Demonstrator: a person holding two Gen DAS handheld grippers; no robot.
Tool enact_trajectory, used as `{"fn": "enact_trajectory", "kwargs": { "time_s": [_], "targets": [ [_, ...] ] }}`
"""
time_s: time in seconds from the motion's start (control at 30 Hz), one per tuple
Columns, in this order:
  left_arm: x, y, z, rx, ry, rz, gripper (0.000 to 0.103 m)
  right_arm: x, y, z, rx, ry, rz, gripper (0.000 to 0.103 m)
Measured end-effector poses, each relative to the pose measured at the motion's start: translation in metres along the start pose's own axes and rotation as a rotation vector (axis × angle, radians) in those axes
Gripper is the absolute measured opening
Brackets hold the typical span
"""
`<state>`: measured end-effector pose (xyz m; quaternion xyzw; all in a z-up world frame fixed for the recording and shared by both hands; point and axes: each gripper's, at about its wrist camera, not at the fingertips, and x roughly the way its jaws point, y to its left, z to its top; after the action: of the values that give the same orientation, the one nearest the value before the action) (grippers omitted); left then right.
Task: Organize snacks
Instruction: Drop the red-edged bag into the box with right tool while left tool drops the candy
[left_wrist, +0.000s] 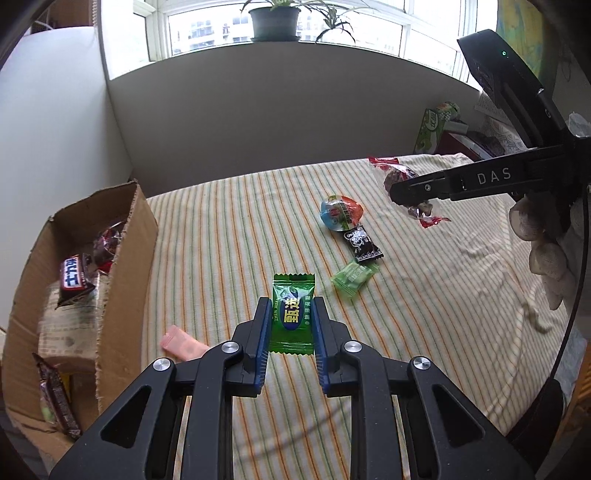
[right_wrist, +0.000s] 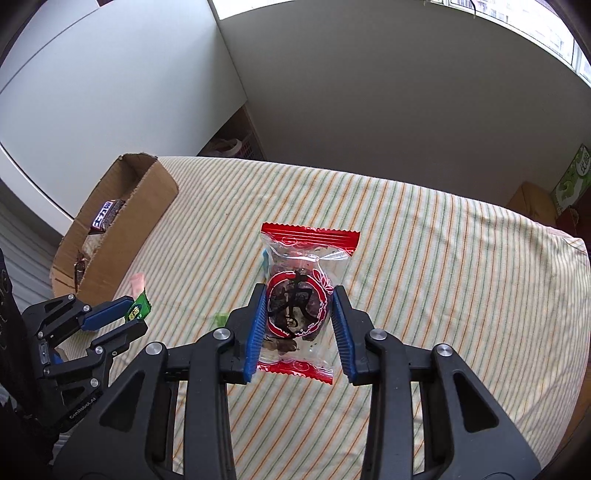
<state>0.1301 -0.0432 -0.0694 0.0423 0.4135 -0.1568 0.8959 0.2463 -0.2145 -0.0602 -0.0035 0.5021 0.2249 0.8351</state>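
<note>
With several snacks already in the cardboard box (left_wrist: 122, 236), the left gripper (left_wrist: 291, 314) grasps a green candy (left_wrist: 291, 310), the right gripper (right_wrist: 297, 314) a red-sealed date packet (right_wrist: 299, 295), while four snacks remain on the striped table (left_wrist: 424, 314).

Left gripper (left_wrist: 290, 314) low over the striped cloth, pointing forward, blue-padded fingers (left_wrist: 261, 332) closed in on a green candy packet (left_wrist: 291, 312), pinched at both sides. Right gripper (right_wrist: 299, 310) raised above the cloth, fingers (right_wrist: 256, 325) clamped on a clear red-ended snack packet (right_wrist: 301, 295). In the left wrist view a gloved hand (left_wrist: 546, 254) grips the right gripper's handle.
</note>
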Motion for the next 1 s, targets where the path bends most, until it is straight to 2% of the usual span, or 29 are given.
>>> {"fn": "enact_trajectory", "kwargs": {
  "time_s": [0.2,0.4,0.7,1.0],
  "targets": [
    [-0.033,0.022,-0.005,-0.039,-0.051,0.021,0.019,-0.025,0.041,0.012,-0.068,-0.045,0.023,0.036],
    [-0.057,0.051,-0.009,-0.086,-0.081,0.06,0.019,-0.03,0.092,0.026,-0.135,-0.073,0.056,0.036],
    [-0.074,0.097,-0.028,-0.16,-0.09,0.11,0.019,-0.015,0.159,0.051,-0.216,-0.073,0.115,0.036],
    [-0.078,0.125,-0.045,-0.21,-0.088,0.118,0.019,0.018,0.222,0.085,-0.27,-0.055,0.17,0.036]
  ]
}}
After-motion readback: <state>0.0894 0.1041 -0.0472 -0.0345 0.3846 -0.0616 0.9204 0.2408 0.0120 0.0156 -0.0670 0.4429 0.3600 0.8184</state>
